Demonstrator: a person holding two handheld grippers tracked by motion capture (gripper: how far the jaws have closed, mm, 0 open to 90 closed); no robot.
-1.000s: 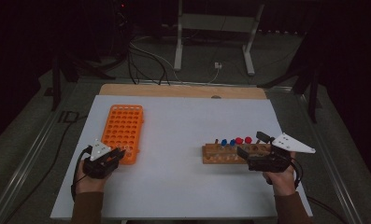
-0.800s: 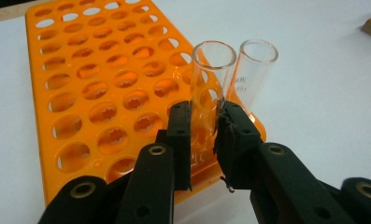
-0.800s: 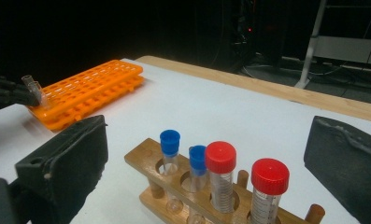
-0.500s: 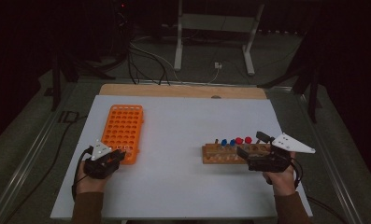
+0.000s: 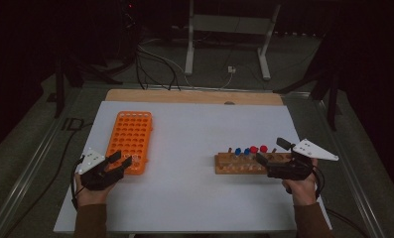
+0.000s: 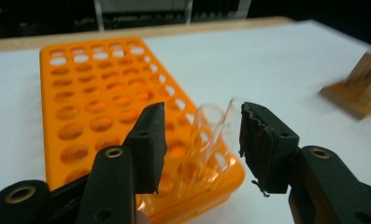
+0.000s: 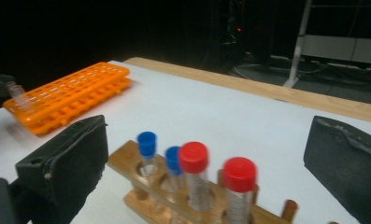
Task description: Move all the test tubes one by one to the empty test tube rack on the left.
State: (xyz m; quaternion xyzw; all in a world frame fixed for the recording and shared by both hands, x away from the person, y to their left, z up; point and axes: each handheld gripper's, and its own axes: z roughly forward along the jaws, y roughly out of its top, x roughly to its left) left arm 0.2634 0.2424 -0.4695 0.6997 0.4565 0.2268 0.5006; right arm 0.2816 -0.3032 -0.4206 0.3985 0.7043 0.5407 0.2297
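My left gripper point(image 5: 122, 159) point(image 6: 202, 109) sits at the near corner of the orange tube rack point(image 5: 131, 139) point(image 6: 94, 93). Its jaws have just been opening. A clear uncapped tube point(image 6: 210, 135) leans in a corner hole of that rack between the jaws, with a gap on each side. My right gripper point(image 5: 269, 150) point(image 7: 209, 128) is open wide at the right end of the wooden rack point(image 5: 239, 163) point(image 7: 141, 170). That rack holds two blue-capped tubes point(image 7: 147, 140) and two red-capped tubes point(image 7: 193, 156), and nothing is between the right pads.
The white table top point(image 5: 194, 129) has a wooden strip along its far edge. Beyond it are cables and a metal stand point(image 5: 224, 29) on the dark floor. The wooden rack point(image 6: 360, 91) shows far right in the left gripper view.
The left jaws have parted from shut to open, letting go of the clear tube in the orange rack. The right gripper has not moved.
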